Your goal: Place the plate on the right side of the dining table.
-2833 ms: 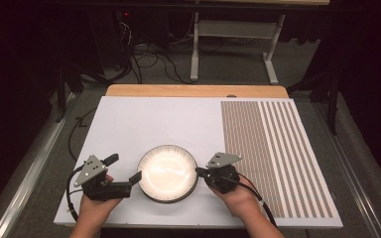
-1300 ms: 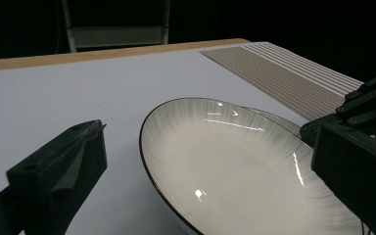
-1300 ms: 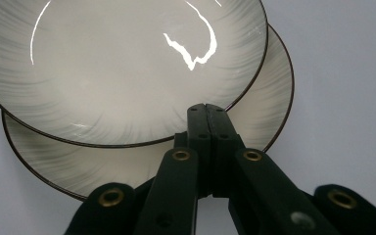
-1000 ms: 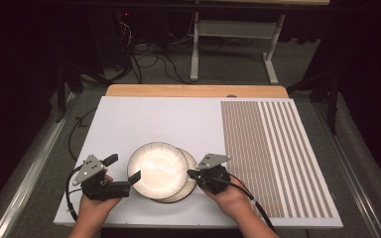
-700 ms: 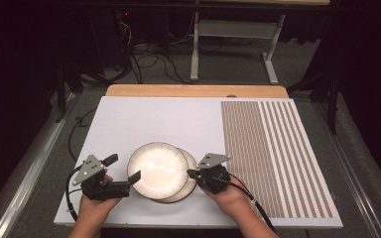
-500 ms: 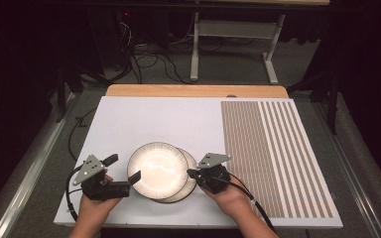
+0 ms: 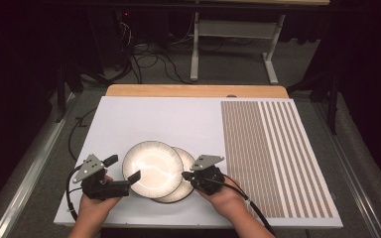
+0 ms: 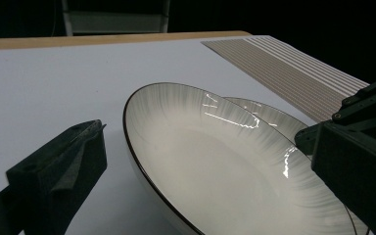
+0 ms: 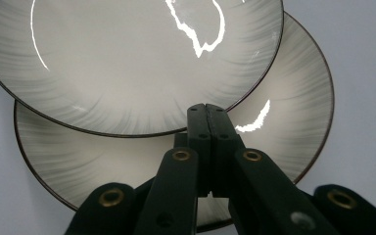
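Observation:
Two white plates with thin dark rims lie near the board's front edge. The upper plate (image 7: 151,168) (image 8: 215,166) (image 9: 127,58) sits shifted left over the lower plate (image 7: 187,164) (image 8: 269,117) (image 9: 293,112), which shows as a crescent at the right. My left gripper (image 7: 124,167) (image 8: 203,137) is open, one jaw on each side of the upper plate's near left rim, with no pad pressing on it. My right gripper (image 7: 184,175) (image 9: 206,108) is shut with nothing between its jaws. Its tips rest against the upper plate's right rim, above the lower plate.
The plates lie on a white board (image 7: 154,119) whose right part is a brown striped mat (image 7: 273,148). A wooden table edge (image 7: 193,90) shows behind it. Cables (image 7: 149,59) and a metal stand (image 7: 228,34) are on the dark floor beyond.
Earlier the plates lay stacked as one. My right gripper then moved left and the upper plate slid left off the lower one. Over the last second nothing moves.

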Tool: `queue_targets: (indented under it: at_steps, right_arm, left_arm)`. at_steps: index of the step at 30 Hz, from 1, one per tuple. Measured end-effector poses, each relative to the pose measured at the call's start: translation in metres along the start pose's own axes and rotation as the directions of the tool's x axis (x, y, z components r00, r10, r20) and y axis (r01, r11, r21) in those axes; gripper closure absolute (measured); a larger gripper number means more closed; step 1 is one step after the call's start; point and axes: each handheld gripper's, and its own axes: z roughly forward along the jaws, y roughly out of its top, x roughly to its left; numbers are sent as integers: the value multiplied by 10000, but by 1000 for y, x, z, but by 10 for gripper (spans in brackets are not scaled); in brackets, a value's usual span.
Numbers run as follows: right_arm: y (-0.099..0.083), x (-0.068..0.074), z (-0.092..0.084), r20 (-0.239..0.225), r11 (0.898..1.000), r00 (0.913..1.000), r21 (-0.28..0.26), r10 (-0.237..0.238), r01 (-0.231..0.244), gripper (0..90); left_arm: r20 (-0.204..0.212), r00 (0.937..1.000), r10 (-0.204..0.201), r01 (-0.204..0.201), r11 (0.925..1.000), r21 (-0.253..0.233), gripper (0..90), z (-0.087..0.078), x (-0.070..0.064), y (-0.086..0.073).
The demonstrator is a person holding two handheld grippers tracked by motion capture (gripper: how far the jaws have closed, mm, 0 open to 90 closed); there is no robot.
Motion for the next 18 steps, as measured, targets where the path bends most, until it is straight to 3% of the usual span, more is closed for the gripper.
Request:
queue_targets:
  at_steps: [4, 8, 13, 16, 18]
  right_arm:
    - [1, 3, 2, -34, 9999, 9999, 39, -124, 125, 900]
    - [1, 3, 3, -73, 9998, 9998, 40, -169, 169, 900]
    - [2, 3, 2, -17, 9997, 9998, 125, -208, 208, 900]
    - [2, 3, 3, -30, 9998, 9998, 94, -199, 199, 900]
    - [2, 3, 2, -10, 9997, 9998, 113, -205, 205, 900]
  left_arm:
    - [5, 9999, -107, 107, 9996, 264, 5, 1, 1, 0]
    - [81, 9988, -474, 467, 9962, 738, 5, 6, 3, -2]
    - [246, 9943, -1033, 987, 9846, 1440, 24, 14, 6, -5]
    - [251, 9927, -1180, 1127, 9814, 1555, 29, 15, 7, -6]
    - [390, 9886, -1454, 1366, 9752, 1739, 30, 17, 8, -6]
